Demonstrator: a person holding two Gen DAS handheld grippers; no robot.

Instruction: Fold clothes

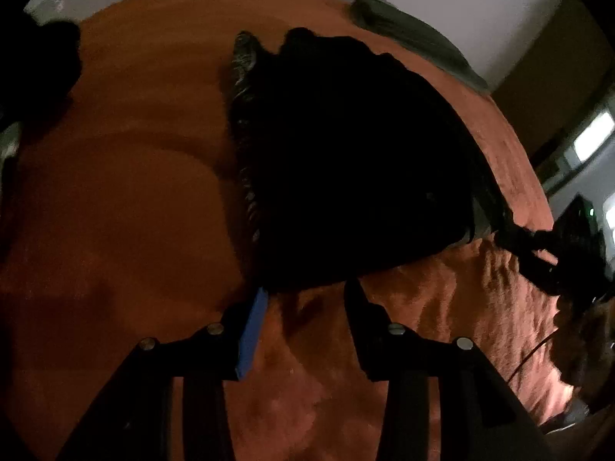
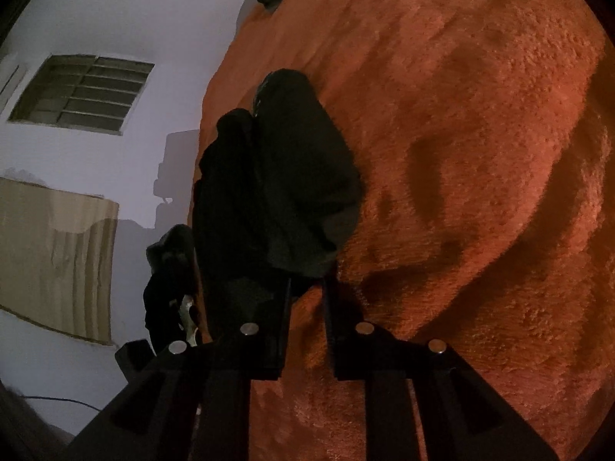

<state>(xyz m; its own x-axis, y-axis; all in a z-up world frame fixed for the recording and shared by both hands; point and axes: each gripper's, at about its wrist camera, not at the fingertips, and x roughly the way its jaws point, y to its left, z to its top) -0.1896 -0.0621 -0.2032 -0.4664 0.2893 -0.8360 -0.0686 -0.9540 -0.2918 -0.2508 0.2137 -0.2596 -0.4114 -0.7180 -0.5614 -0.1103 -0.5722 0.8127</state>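
A black garment (image 1: 346, 161) lies folded into a thick block on the orange fuzzy blanket (image 1: 115, 192). My left gripper (image 1: 307, 292) is open just short of the garment's near edge, with only blanket between its fingers; one finger carries a blue pad (image 1: 251, 330). At the right of this view, my right gripper (image 1: 538, 257) is at the garment's far corner. In the right wrist view the black garment (image 2: 292, 176) sits bunched straight ahead. My right gripper (image 2: 307, 286) stands a little open at its lower edge, with orange blanket (image 2: 480, 192) showing through the narrow gap.
A dark grey pillow (image 1: 407, 34) lies along the bed's far edge by the white wall. Another dark heap (image 1: 50, 65) sits at the far left. A barred window (image 2: 84, 92) and a beige hanging cloth (image 2: 57, 253) are on the wall beyond the bed.
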